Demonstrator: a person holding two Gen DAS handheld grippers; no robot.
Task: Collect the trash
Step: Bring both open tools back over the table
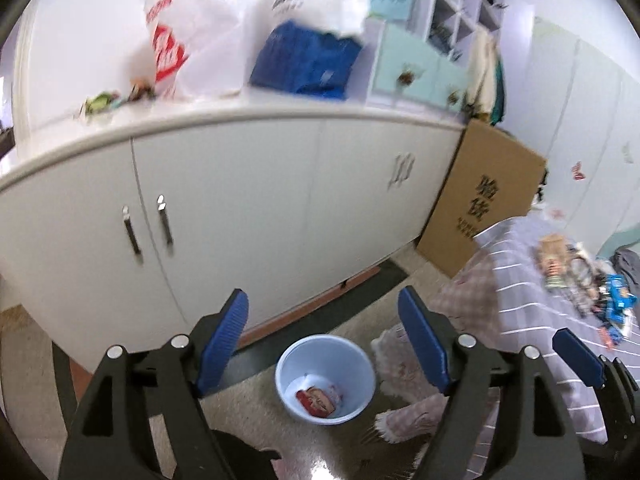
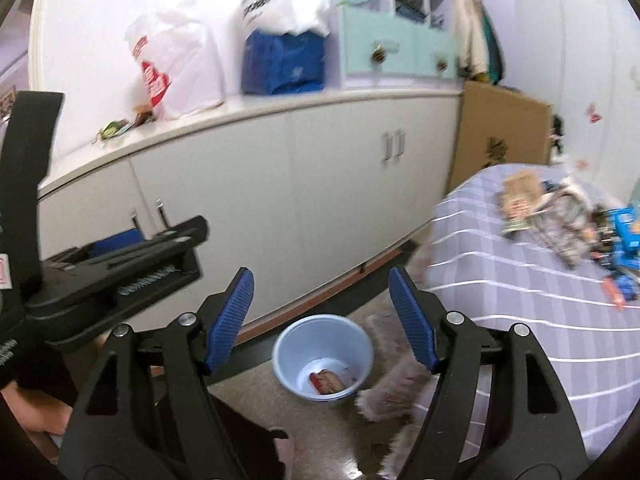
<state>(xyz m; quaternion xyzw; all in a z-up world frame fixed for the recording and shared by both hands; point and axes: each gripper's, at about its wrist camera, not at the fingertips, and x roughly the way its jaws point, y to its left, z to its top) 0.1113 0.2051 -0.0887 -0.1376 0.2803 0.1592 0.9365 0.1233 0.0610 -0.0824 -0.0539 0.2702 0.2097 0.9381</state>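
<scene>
A light blue bin (image 1: 326, 380) stands on the floor below both grippers, with a red wrapper (image 1: 316, 400) inside; it also shows in the right wrist view (image 2: 323, 356). My left gripper (image 1: 324, 340) is open and empty above the bin. My right gripper (image 2: 322, 320) is open and empty, also above it. The left gripper's body shows at the left of the right wrist view (image 2: 120, 264). Several wrappers and packets lie on the striped bed (image 2: 520, 280) at the right, among them a brown packet (image 2: 520, 200) and blue packaging (image 2: 624, 228).
A long white cabinet (image 1: 240, 184) runs behind the bin, carrying plastic bags (image 1: 180, 40), a blue bag (image 1: 308, 60), small scraps (image 1: 100, 102) and teal drawers (image 1: 416, 68). A cardboard box (image 1: 484, 196) leans at its right end. A pink blanket (image 1: 408, 392) hangs beside the bin.
</scene>
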